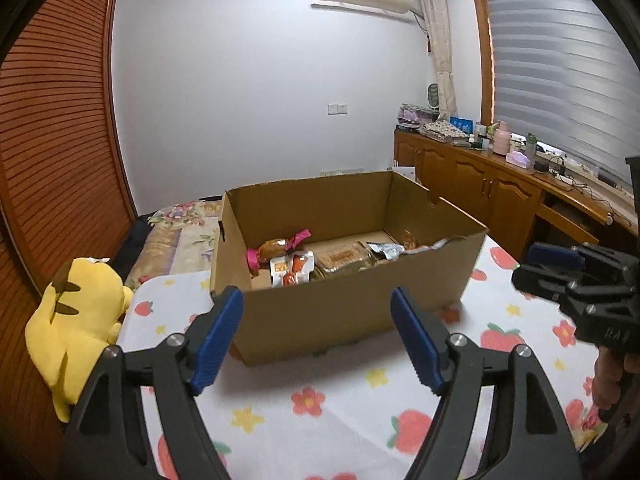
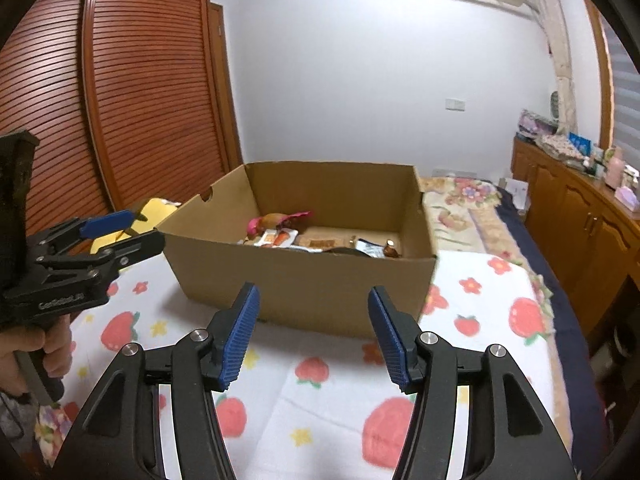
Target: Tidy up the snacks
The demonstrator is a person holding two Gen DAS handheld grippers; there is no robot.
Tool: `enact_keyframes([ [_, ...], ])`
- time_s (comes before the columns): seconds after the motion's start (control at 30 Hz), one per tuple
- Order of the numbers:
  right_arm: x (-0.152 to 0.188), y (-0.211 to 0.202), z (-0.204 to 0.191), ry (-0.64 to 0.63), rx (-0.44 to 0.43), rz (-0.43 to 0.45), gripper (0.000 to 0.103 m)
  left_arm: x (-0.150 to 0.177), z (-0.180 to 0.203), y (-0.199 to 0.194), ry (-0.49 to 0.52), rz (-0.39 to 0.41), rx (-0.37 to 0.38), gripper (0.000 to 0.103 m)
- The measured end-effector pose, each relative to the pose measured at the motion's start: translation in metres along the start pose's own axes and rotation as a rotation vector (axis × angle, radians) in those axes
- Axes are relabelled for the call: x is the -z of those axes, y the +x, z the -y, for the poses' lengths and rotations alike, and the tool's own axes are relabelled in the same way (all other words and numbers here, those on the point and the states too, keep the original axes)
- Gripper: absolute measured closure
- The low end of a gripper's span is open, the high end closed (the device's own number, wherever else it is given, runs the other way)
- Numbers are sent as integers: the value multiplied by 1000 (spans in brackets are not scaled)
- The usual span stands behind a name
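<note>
Two hand-held grippers face an open cardboard box (image 1: 352,308) on a table spread with a strawberry-print cloth (image 1: 320,412). The left gripper (image 1: 318,340) has its blue pads spread apart with nothing between them, aimed at the box's near wall. The right gripper (image 2: 314,336) is likewise parted and empty, just short of the box; in the left wrist view it shows at the right edge, beside the box.

The snacks lie inside the box, on its floor: a candy-shaped pack with pink twisted ends (image 1: 276,250) at the left, an orange-and-white packet (image 1: 290,268) nearer, a flat biscuit tray (image 1: 342,260) in the middle, and a silver pouch (image 1: 384,250) at the right. The near rim of the box is torn at its right end.

A yellow plush toy (image 1: 76,320) sits off the table's left edge. Behind the box lies a bed with a floral cover (image 2: 468,212); wooden cabinets (image 1: 480,188) line the right wall under a blind-covered window.
</note>
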State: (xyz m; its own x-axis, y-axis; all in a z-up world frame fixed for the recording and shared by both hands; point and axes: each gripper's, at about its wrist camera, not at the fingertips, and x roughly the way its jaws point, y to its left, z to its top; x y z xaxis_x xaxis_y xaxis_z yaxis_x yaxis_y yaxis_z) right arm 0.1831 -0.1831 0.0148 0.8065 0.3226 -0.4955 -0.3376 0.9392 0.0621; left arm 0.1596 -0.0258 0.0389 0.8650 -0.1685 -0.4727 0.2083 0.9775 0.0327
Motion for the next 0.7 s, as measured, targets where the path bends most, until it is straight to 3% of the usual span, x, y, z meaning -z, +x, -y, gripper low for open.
enact_keyframes([
  [0.2,4,-37,-1,-2,48,33,33,11,10,-28,-4,-9,-6,24],
  [0.33,6,-57,-2,8,67,63,12,17,13,-43,-26,7,-14,4],
  [0.37,7,-61,-2,10,70,65,11,18,13,-46,-33,18,-16,0],
  [0.43,7,-65,-4,8,75,62,9,20,13,-52,-41,31,-18,0],
  [0.5,9,-69,-6,11,86,68,0,20,13,-56,-38,28,-43,0],
  [0.7,12,-75,-10,10,98,81,0,23,10,-75,-62,49,-70,0],
])
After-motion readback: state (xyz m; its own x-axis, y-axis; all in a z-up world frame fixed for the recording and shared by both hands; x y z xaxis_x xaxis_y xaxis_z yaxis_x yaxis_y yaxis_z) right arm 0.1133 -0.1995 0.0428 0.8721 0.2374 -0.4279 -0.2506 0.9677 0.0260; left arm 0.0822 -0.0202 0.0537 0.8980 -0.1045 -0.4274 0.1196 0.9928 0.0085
